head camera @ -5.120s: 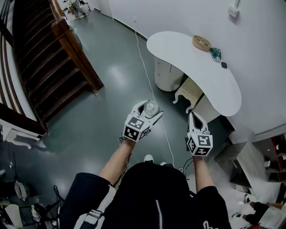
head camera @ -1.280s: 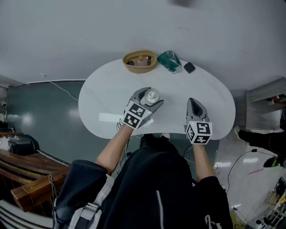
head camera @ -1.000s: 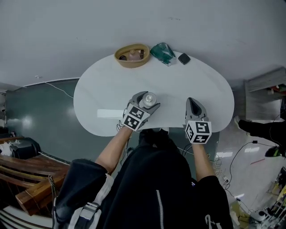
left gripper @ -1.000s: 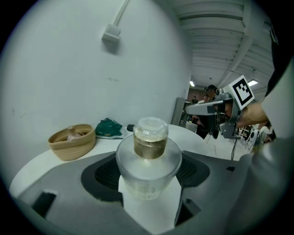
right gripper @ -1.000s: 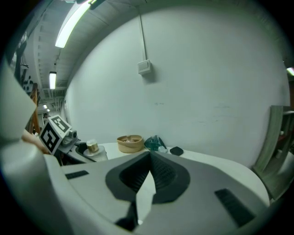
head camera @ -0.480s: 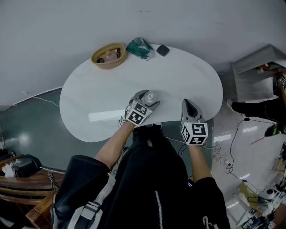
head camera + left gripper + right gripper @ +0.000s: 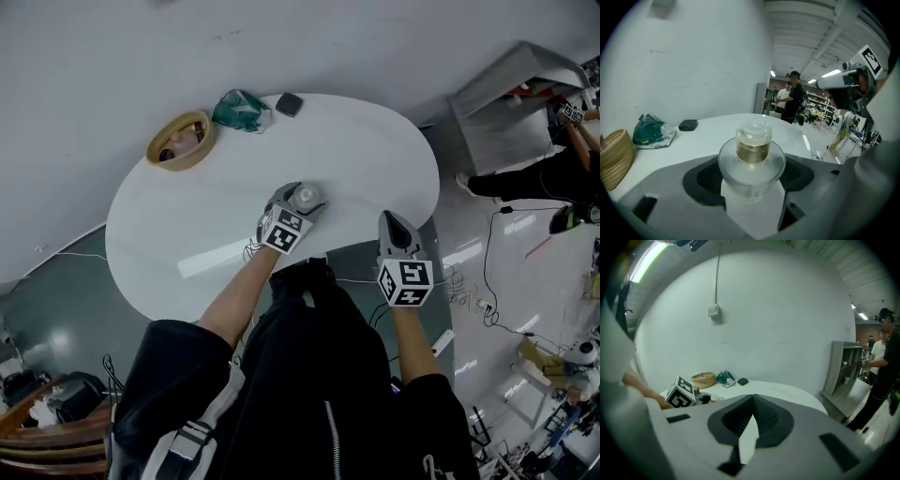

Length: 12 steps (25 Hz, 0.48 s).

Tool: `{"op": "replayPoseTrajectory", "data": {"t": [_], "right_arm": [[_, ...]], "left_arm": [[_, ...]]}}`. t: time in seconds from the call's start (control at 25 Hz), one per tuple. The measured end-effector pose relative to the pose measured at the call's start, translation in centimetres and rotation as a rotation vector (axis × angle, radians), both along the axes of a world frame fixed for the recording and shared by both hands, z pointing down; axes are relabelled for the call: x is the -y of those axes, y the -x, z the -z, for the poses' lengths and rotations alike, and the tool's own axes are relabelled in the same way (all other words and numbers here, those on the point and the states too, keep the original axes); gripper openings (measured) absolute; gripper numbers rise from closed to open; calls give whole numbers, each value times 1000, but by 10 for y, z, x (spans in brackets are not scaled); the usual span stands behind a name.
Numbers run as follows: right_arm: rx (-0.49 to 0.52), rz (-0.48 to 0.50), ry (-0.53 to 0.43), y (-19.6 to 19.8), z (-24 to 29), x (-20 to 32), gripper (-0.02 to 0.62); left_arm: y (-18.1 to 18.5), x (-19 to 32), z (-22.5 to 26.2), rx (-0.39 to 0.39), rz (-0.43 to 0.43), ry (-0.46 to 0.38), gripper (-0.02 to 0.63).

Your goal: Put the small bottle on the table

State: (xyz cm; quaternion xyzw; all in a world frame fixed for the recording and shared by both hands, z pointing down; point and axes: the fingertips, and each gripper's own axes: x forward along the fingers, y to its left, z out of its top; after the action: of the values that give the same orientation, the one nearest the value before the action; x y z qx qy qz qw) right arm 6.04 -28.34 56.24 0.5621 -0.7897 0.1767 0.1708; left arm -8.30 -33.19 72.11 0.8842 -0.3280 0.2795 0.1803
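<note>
A small clear bottle [image 7: 752, 161] with a gold neck and a clear cap sits between the jaws of my left gripper [image 7: 298, 196], which is shut on it. In the head view the bottle [image 7: 307, 196] is held over the near part of the white oval table [image 7: 366, 159]. I cannot tell whether it touches the tabletop. My right gripper [image 7: 398, 230] is shut with nothing in it and hangs past the table's near edge, right of the left gripper. In the right gripper view its jaws meet in front of the camera, and the left gripper [image 7: 693, 398] shows at the left.
At the table's far side stand a woven basket [image 7: 178, 140], a green crumpled bag [image 7: 240, 109] and a small black box [image 7: 288, 103]. A grey shelf unit [image 7: 511, 94] stands to the right. People stand in the background [image 7: 794, 101]. A cable [image 7: 492, 267] runs over the floor.
The head view has swung: the table now lies tilted and further left in the picture. Both grippers keep their grip and spacing; the left one with the bottle stays over the table's near part.
</note>
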Motion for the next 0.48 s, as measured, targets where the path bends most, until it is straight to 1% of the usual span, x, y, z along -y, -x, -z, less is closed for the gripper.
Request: {"op": "replayPoseTrajectory", "data": {"t": [0.24, 0.4, 0.48], "right_arm": [[8, -62, 9, -20, 0, -8, 2], [6, -75, 21, -26, -3, -14, 2], [7, -75, 22, -27, -3, -16, 2]], "left_arm": [[-9, 5, -19, 31, -22, 21, 342], [-13, -1, -29, 45, -34, 49, 342], [-13, -2, -30, 49, -32, 45, 342]]}}
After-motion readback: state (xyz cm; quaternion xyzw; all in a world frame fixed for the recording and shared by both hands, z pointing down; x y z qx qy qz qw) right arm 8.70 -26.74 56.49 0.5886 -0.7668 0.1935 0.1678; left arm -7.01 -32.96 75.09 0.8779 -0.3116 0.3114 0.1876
